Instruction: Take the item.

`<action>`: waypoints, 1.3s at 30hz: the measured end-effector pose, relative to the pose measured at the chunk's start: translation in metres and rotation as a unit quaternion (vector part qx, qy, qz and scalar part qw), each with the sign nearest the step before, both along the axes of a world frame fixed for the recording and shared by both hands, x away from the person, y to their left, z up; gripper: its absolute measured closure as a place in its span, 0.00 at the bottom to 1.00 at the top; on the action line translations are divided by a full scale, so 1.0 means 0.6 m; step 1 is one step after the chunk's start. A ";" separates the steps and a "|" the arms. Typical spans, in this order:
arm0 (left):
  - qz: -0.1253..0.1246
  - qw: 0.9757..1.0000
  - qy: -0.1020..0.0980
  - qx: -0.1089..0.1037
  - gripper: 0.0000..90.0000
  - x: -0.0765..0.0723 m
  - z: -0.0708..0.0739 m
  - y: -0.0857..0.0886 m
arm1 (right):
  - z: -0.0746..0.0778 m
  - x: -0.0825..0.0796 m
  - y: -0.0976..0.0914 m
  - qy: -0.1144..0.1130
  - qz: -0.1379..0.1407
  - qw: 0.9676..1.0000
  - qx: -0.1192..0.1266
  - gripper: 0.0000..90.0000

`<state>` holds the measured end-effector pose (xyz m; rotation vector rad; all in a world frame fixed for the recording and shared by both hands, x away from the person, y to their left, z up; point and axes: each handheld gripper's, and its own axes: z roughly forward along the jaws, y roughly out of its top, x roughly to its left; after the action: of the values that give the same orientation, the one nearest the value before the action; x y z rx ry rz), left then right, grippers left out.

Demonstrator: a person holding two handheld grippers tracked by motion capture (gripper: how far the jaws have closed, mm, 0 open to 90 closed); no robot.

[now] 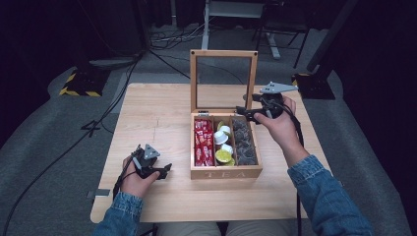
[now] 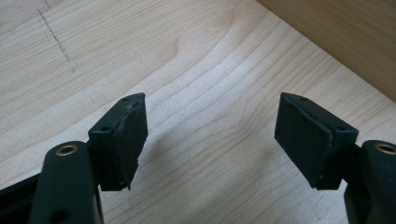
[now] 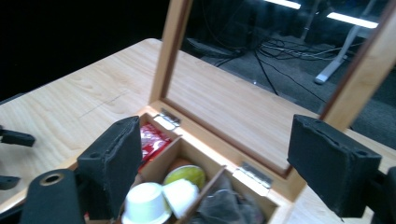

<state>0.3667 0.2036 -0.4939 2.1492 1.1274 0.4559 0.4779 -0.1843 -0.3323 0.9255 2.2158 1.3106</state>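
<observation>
Tongs both released and empty: right tongs (image 1: 244, 111) level over the tea box (image 1: 225, 171), left tongs (image 1: 164, 171) low on the table (image 1: 157, 118).

Blue denim sleeves (image 1: 324, 196) covered both forearms; each black tool (image 1: 156, 169) carried a grey three-cornered plate (image 1: 278, 88) and trailing black cable (image 1: 297, 129).
</observation>
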 end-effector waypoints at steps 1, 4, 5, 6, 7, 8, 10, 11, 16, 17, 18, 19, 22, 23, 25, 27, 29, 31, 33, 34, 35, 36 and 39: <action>-0.001 1.000 -0.001 0.002 0.29 0.000 -0.002 0.000 | -0.004 -0.007 0.009 0.007 0.003 1.000 0.000 0.25; -0.001 1.000 -0.002 -0.009 0.28 -0.002 -0.008 0.004 | -0.012 -0.015 0.021 0.023 0.018 1.000 0.001 0.31; 0.004 1.000 -0.001 -0.016 0.28 -0.003 -0.011 0.004 | -0.014 -0.017 0.025 0.025 0.021 0.999 -0.001 0.33; 0.004 1.000 -0.001 -0.014 0.28 -0.003 -0.011 0.006 | -0.017 -0.019 0.029 0.028 0.026 0.999 -0.002 0.37; 0.006 1.000 -0.004 -0.015 0.28 -0.003 -0.012 0.007 | -0.020 -0.021 0.033 0.029 0.032 0.999 -0.003 0.39; 0.006 1.000 -0.004 -0.015 0.28 -0.003 -0.012 0.007 | -0.024 -0.023 0.038 0.029 0.035 0.999 -0.005 0.39; 0.007 1.000 -0.004 -0.015 0.28 -0.005 -0.013 0.008 | -0.031 -0.026 0.047 0.030 0.040 0.999 -0.008 0.42; 0.008 1.000 -0.004 -0.010 0.28 -0.007 -0.014 0.009 | -0.034 -0.028 0.051 0.033 0.045 0.998 -0.008 0.43; 0.009 1.000 -0.002 -0.011 0.27 -0.012 -0.015 0.012 | -0.052 -0.033 0.070 0.043 0.060 0.997 -0.021 0.48; 0.011 1.000 -0.003 -0.012 0.27 -0.013 -0.016 0.012 | -0.057 -0.033 0.074 0.050 0.062 0.997 -0.023 0.50; 0.012 1.000 -0.001 -0.013 0.27 -0.013 -0.016 0.013 | -0.062 -0.034 0.078 0.056 0.065 0.996 -0.028 0.51; 0.013 1.000 -0.001 -0.013 0.27 -0.013 -0.016 0.013 | -0.067 -0.035 0.083 0.064 0.067 0.995 -0.031 0.52; 0.014 1.000 -0.002 -0.013 0.27 -0.014 -0.016 0.013 | -0.080 -0.039 0.098 0.082 0.082 0.992 -0.040 0.55; 0.014 1.000 -0.002 -0.013 0.27 -0.014 -0.016 0.013 | -0.084 -0.040 0.104 0.085 0.086 0.992 -0.043 0.55; 0.014 1.000 0.002 -0.013 0.27 -0.013 -0.016 0.014 | -0.092 -0.042 0.115 0.092 0.093 0.990 -0.049 0.56; 0.014 1.000 0.002 -0.014 0.27 -0.013 -0.016 0.014 | -0.100 -0.045 0.127 0.092 0.101 0.989 -0.056 0.55; 0.012 1.000 0.003 -0.015 0.27 -0.013 -0.016 0.014 | -0.107 -0.048 0.137 0.099 0.101 0.988 -0.066 0.56; 0.012 1.000 0.003 -0.015 0.26 -0.012 -0.016 0.014 | -0.115 -0.049 0.147 0.112 0.105 0.985 -0.075 0.56; 0.013 1.000 0.003 -0.016 0.26 -0.012 -0.016 0.014 | -0.123 -0.051 0.155 0.128 0.103 0.983 -0.082 0.56; 0.013 1.000 0.003 -0.016 0.26 -0.012 -0.016 0.014 | -0.126 -0.053 0.159 0.141 0.098 0.982 -0.082 0.55; 0.013 1.000 0.002 -0.016 0.26 -0.012 -0.017 0.014 | -0.130 -0.055 0.163 0.154 0.093 0.980 -0.084 0.55; 0.013 1.000 0.002 -0.016 0.26 -0.012 -0.016 0.014 | -0.133 -0.056 0.168 0.161 0.094 0.979 -0.085 0.56; 0.013 1.000 0.002 -0.016 0.26 -0.012 -0.017 0.014 | -0.141 -0.059 0.179 0.167 0.098 0.977 -0.094 0.56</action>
<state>0.3593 0.2118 -0.5039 2.1105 1.1591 0.4419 0.4423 -0.0767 -0.4171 0.9299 2.6963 1.0594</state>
